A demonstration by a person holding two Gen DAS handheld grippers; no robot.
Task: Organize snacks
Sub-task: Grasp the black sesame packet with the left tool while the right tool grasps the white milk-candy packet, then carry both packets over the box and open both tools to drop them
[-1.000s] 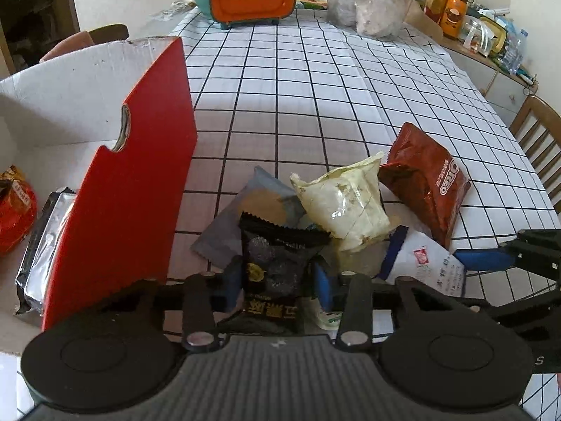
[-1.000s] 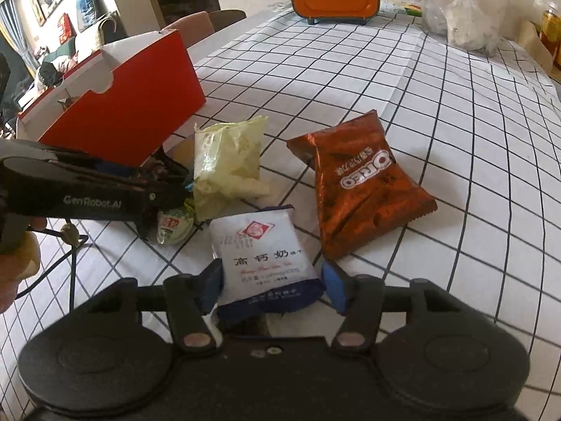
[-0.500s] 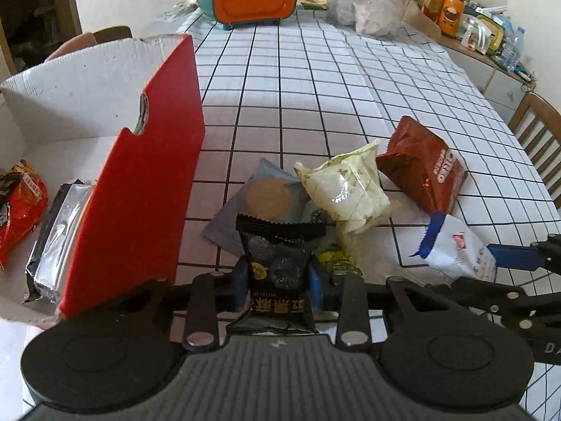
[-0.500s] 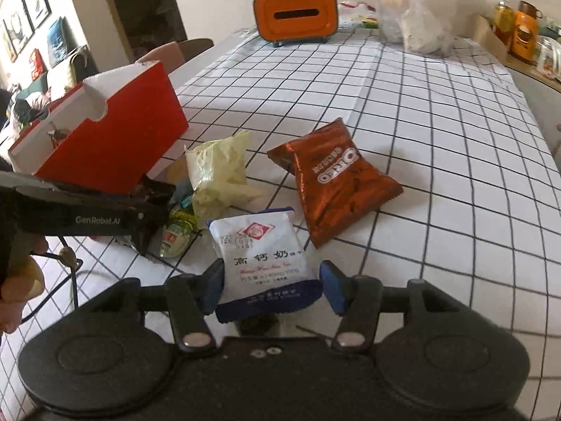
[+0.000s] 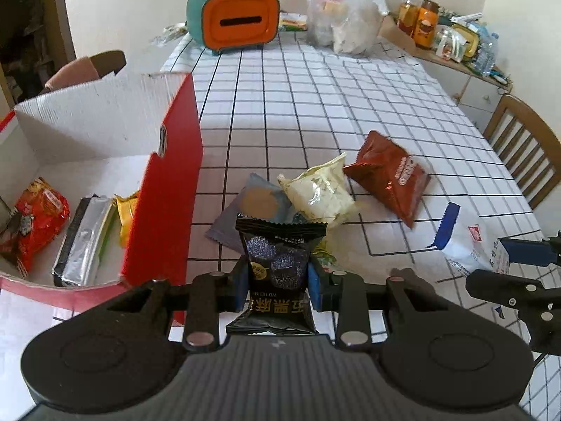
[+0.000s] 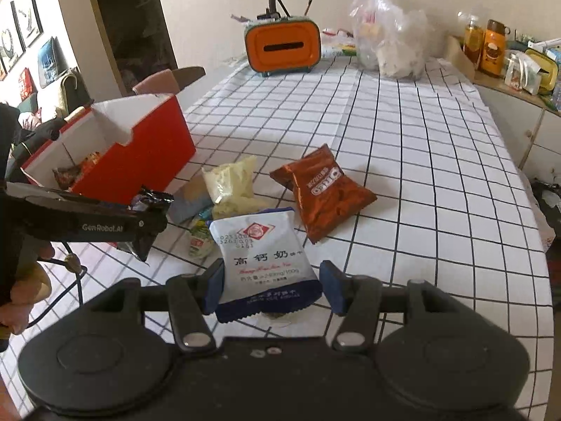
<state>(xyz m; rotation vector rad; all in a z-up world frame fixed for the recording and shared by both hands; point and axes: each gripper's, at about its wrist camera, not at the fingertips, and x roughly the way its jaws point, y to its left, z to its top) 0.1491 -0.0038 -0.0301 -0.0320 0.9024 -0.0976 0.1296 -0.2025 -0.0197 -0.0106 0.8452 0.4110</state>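
Observation:
My left gripper (image 5: 277, 280) is shut on a black snack packet (image 5: 278, 266) and holds it above the table, right of the red box (image 5: 164, 189). The box holds a red packet (image 5: 38, 217), a silver one and a yellow one. My right gripper (image 6: 271, 286) is shut on a white and blue milk-tablet packet (image 6: 266, 263), lifted off the table. A cream packet (image 5: 319, 193), a brown Oreo packet (image 5: 389, 179) and a grey-blue packet (image 5: 256, 207) lie on the tablecloth. The left gripper shows in the right wrist view (image 6: 147, 210).
An orange and teal tissue box (image 5: 238, 21) and a clear plastic bag (image 5: 347, 21) stand at the far end of the checked table (image 5: 315, 105). A small green sachet (image 6: 200, 238) lies by the cream packet. A wooden chair (image 5: 526, 154) stands at the right.
Both grippers have risen with their packets. The white and blue packet has left the table. The view now looks down into the red box.

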